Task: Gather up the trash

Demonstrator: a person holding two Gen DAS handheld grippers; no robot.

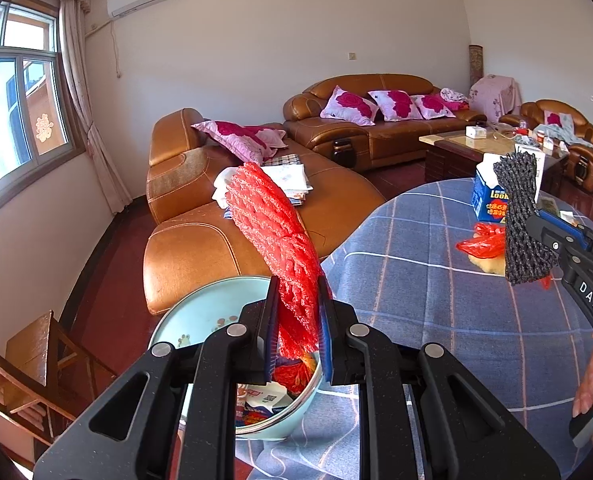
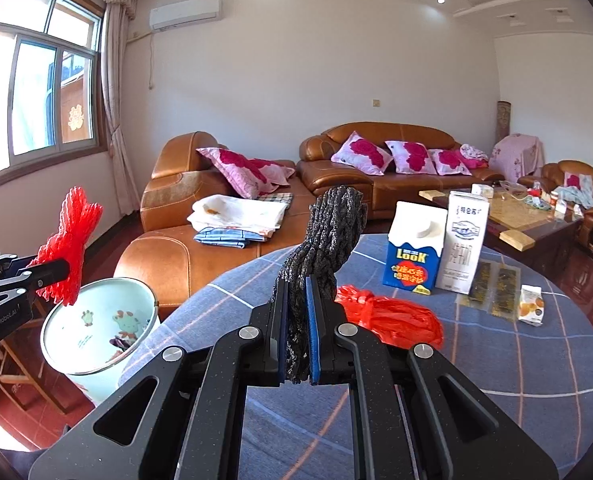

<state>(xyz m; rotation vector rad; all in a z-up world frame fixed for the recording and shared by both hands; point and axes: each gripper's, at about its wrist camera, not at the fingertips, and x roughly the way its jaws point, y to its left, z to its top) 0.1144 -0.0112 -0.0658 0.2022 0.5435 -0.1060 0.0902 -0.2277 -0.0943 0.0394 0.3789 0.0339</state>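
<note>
While both tools are clamped on foam netting, one pale blue round waste bin [image 2: 96,332] stands at the edge of the round table with the blue checked cloth [image 2: 496,360], already holding some wrappers. The left gripper [image 1: 298,320] is closed on one red foam mesh sleeve [image 1: 272,232], which stands up from between its blue pads directly above the bin's rim. The right gripper [image 2: 296,332] is closed on one dark grey foam mesh sleeve [image 2: 328,236], held above the cloth, well apart from the bin.

On the table lie one crumpled red plastic bag [image 2: 392,316], just beyond the right gripper, and two cartons standing side by side and touching: one blue and white carton marked "Look" [image 2: 412,252] and one taller white milk carton [image 2: 464,240]. Beside them lie two flat clear packets with dark contents [image 2: 492,288] and one small white and orange packet [image 2: 532,304]. Four pink cushions with red flowers [image 2: 410,156] rest on the brown leather sofa [image 2: 168,256].
</note>
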